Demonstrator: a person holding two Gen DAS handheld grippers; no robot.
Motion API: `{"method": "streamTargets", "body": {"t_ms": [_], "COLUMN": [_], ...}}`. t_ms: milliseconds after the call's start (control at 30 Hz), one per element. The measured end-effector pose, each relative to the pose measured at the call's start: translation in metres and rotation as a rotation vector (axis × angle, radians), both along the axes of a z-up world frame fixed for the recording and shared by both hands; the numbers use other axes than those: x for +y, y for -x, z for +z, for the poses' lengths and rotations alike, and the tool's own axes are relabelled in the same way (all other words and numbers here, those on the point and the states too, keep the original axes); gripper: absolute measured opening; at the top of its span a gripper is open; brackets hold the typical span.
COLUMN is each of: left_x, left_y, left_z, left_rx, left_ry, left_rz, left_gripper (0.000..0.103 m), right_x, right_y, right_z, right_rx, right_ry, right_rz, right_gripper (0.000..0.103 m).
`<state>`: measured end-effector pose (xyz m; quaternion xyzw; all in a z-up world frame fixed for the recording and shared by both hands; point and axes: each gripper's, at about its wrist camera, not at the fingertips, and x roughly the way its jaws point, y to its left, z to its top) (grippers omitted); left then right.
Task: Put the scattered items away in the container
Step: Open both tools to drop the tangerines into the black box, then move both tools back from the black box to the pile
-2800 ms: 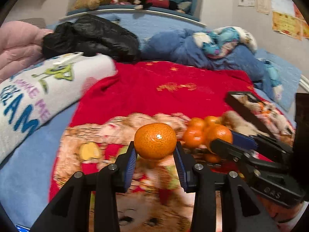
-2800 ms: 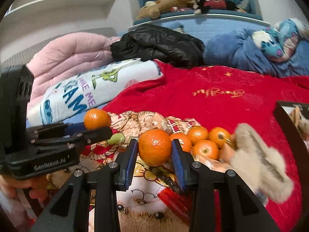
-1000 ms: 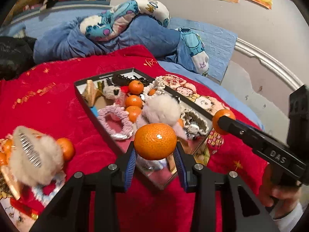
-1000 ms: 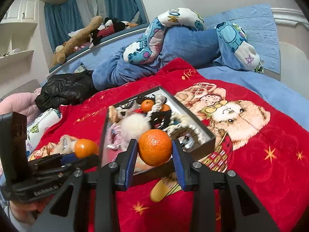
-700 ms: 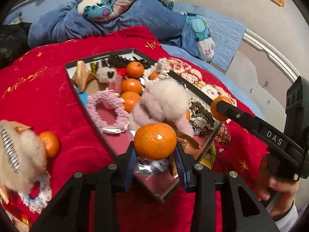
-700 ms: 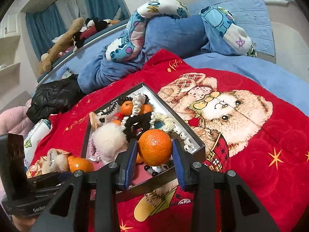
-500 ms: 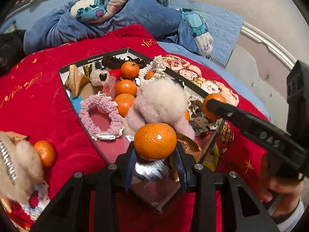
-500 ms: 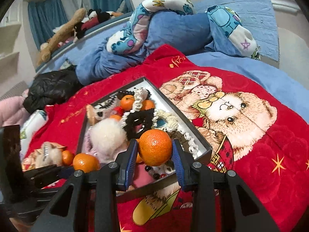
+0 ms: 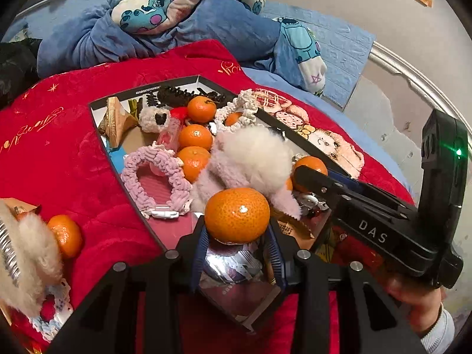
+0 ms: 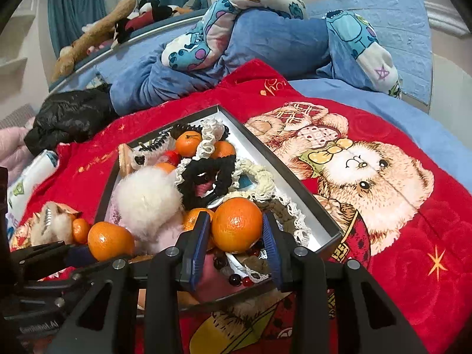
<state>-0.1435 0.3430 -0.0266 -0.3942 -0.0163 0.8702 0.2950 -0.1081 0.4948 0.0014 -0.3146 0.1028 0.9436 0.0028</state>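
A black-rimmed box (image 9: 100, 135) lies on the red blanket and holds mandarins, scrunchies, hair clips and a white fluffy clip (image 9: 253, 153). My left gripper (image 9: 237, 247) is shut on a mandarin (image 9: 237, 214) and holds it above the box's near end. My right gripper (image 10: 236, 256) is shut on another mandarin (image 10: 237, 224) above the box's near corner (image 10: 327, 236). The right gripper with its fruit also shows in the left wrist view (image 9: 309, 174). The left gripper's mandarin shows in the right wrist view (image 10: 110, 244).
A loose mandarin (image 9: 63, 234) and a furry hair claw (image 9: 20, 253) lie on the red bear blanket (image 10: 398, 230) left of the box. Blue bedding and a printed pillow (image 9: 183, 6) lie behind. A black jacket (image 10: 70, 115) lies far left.
Both grippers carried their mandarins from the loose pile over to the box and came lower and closer over its near end. Their grip has not changed.
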Motion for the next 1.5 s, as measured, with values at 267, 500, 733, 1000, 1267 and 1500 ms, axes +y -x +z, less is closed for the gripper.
{"method": "streamTargets", "body": {"t_ms": [267, 500, 733, 1000, 1267, 1500], "left_x": [0.006, 0.0, -0.005, -0.028, -0.098, -0.155], "left_y": [-0.001, -0.002, -0.008, -0.034, -0.076, -0.099], "left_z": [0.001, 0.006, 0.026, 0.032, 0.041, 0.056], "left_rx": [0.016, 0.036, 0.097, 0.252, 0.327, 0.396], "left_ry": [0.033, 0.039, -0.018, 0.05, 0.004, 0.042], "left_rz": [0.002, 0.045, 0.018, 0.093, 0.193, 0.246], "left_gripper": [0.039, 0.054, 0.103, 0.103, 0.103, 0.103], "right_x": [0.0, 0.007, 0.013, 0.004, -0.046, -0.119], "right_y": [-0.001, -0.021, -0.032, -0.048, -0.066, -0.074], "right_z": [0.0, 0.013, 0.024, 0.031, 0.052, 0.071], "right_rx": [0.023, 0.172, 0.247, 0.266, 0.297, 0.335], "right_ry": [0.01, 0.089, 0.148, 0.145, 0.152, 0.108], "right_rz": [0.007, 0.016, -0.004, -0.022, -0.006, 0.045], "right_gripper": [0.038, 0.074, 0.103, 0.103, 0.103, 0.103]}}
